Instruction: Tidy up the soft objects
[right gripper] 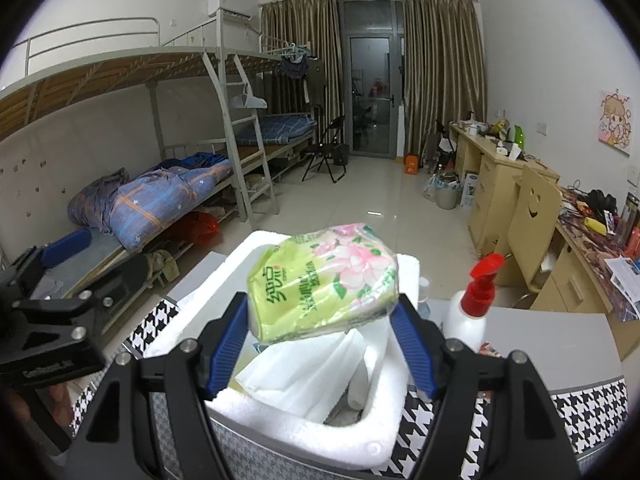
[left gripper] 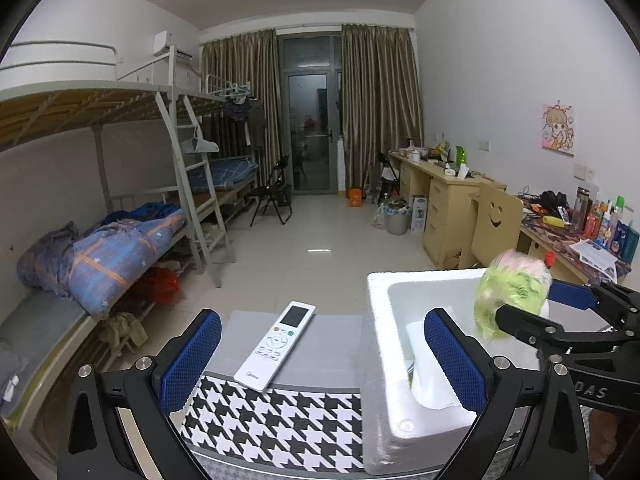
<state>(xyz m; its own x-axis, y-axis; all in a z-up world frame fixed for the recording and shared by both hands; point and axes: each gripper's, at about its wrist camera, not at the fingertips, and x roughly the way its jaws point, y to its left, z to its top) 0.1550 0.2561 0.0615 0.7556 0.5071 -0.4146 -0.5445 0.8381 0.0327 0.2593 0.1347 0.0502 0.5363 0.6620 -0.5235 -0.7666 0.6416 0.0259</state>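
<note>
My right gripper (right gripper: 320, 320) is shut on a green and pink pack of tissues (right gripper: 320, 280) and holds it over a white foam box (right gripper: 288, 420). White tissue paper (right gripper: 304, 372) lies in the box. In the left wrist view the pack of tissues (left gripper: 512, 292) hangs blurred over the foam box (left gripper: 380, 320), held by the right gripper (left gripper: 532, 304). My left gripper (left gripper: 320, 360) is open and empty, one finger over the table, the other over the box.
A white remote control (left gripper: 276, 344) lies on the grey table with a houndstooth cloth (left gripper: 272, 420). A white spray bottle with a red nozzle (right gripper: 472, 304) stands right of the box. Bunk beds are at the left, desks at the right.
</note>
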